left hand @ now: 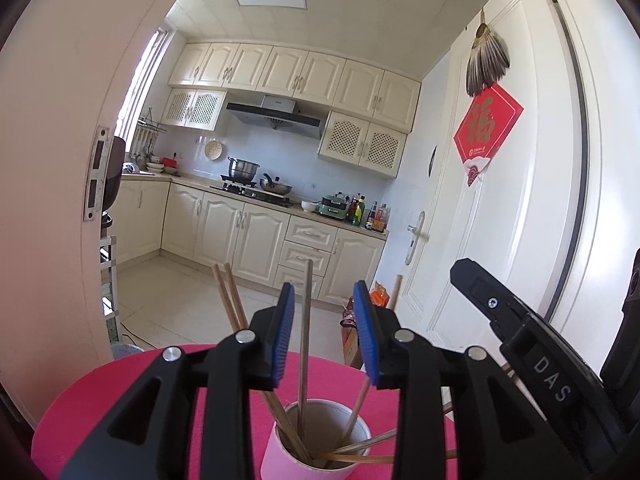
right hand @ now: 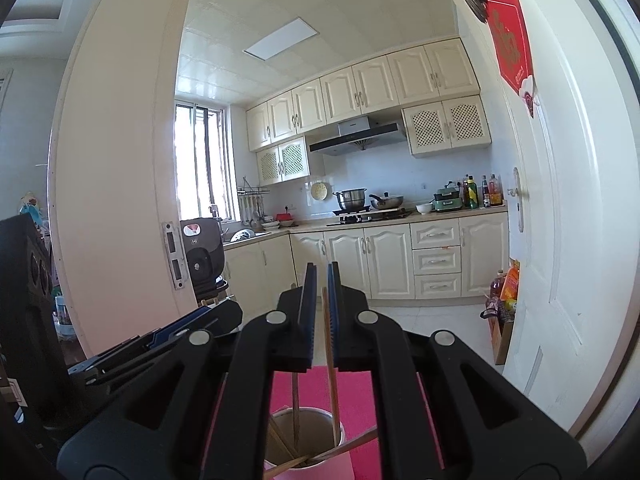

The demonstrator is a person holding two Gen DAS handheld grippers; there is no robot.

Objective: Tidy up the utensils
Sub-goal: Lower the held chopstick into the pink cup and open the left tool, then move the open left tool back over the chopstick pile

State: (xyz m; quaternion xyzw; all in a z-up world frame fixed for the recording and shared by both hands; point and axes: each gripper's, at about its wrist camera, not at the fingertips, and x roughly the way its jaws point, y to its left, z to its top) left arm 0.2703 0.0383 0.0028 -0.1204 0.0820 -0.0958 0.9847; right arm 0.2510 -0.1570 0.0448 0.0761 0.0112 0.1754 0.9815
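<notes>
A pink cup point(left hand: 280, 454) stands on a round pink table point(left hand: 100, 400) and holds several wooden chopsticks point(left hand: 230, 300). My left gripper point(left hand: 323, 332) is open above the cup, and one upright chopstick point(left hand: 306, 320) rises between its blue pads without touching them. My right gripper point(right hand: 321, 312) is nearly shut on a chopstick point(right hand: 329, 344) that stands upright with its lower end in the cup point(right hand: 312, 420). The right gripper's black body point(left hand: 540, 360) shows at the right of the left wrist view. The left gripper point(right hand: 176, 332) shows at the left of the right wrist view.
A white door point(left hand: 500, 200) with a red paper sign point(left hand: 486, 124) stands open to the right. A doorframe point(left hand: 52, 200) is on the left. The kitchen with cabinets point(left hand: 256, 236) and a stove lies beyond the table. Bags point(right hand: 504, 304) sit on the floor by the door.
</notes>
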